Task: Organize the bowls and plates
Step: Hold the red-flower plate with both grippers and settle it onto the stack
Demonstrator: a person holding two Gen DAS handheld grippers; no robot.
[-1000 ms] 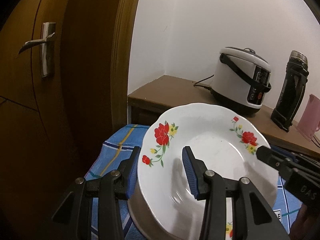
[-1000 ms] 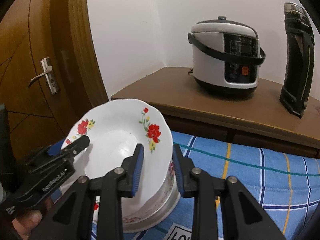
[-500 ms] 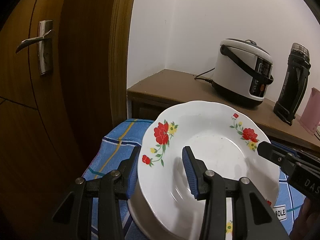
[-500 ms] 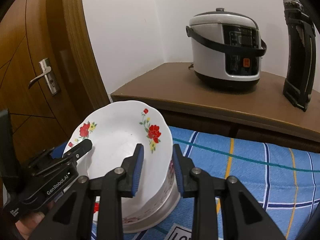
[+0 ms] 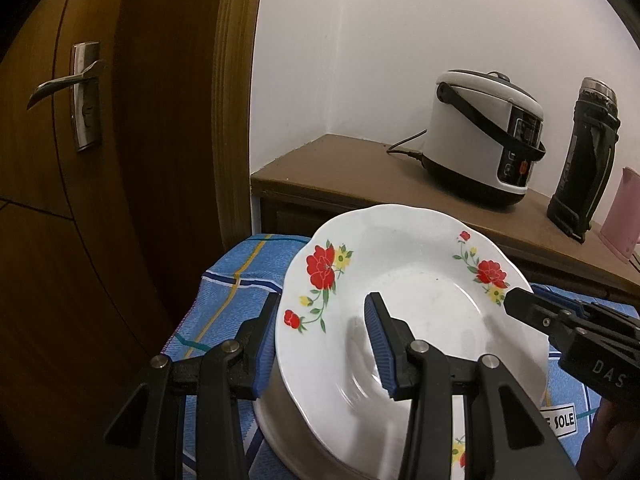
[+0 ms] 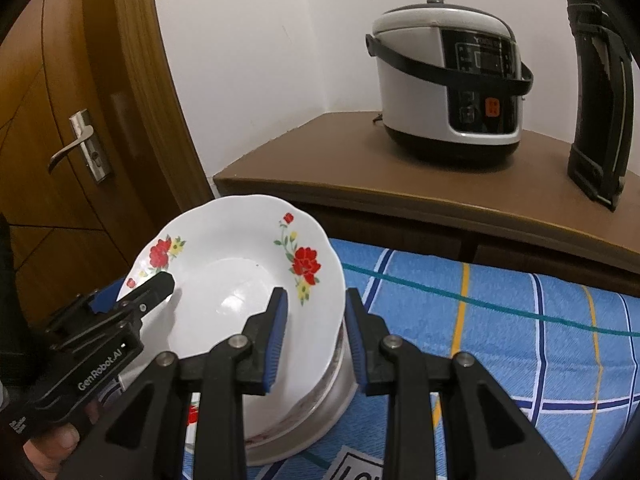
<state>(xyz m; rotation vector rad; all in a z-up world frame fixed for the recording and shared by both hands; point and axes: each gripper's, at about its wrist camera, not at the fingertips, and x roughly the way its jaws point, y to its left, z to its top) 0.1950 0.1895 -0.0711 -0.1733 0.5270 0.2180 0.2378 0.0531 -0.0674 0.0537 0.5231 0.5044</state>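
White floral plate (image 5: 420, 320) sits on top of a stack w/ a steel bowl (image 5: 280, 432) under it, all on the blue checked cloth (image 6: 500, 320) at the table's near-left corner, close to the wooden door (image 5: 80, 200). Both tongs are on it from opposite rims: left gripper (image 5: 324, 344) has one pad outside the rim and one inside the well, clamped on the plate rim as far as I can see; right gripper (image 6: 316, 336) likewise straddles the far rim, pads closed on the plate. Step in hand looks like a two-handed lift or set-down of the plate. To do it well: keep both hands level w/ each other so the plate doesn't tip, move them together, no twisting, since glazed rims slip. Lift straight up to clear the bowl below before going sideways. Rice cooker (image 6: 448, 80) and black flask (image 6: 600, 92) on the brown shelf (image 6: 360, 176) are well apart, no obstacle.
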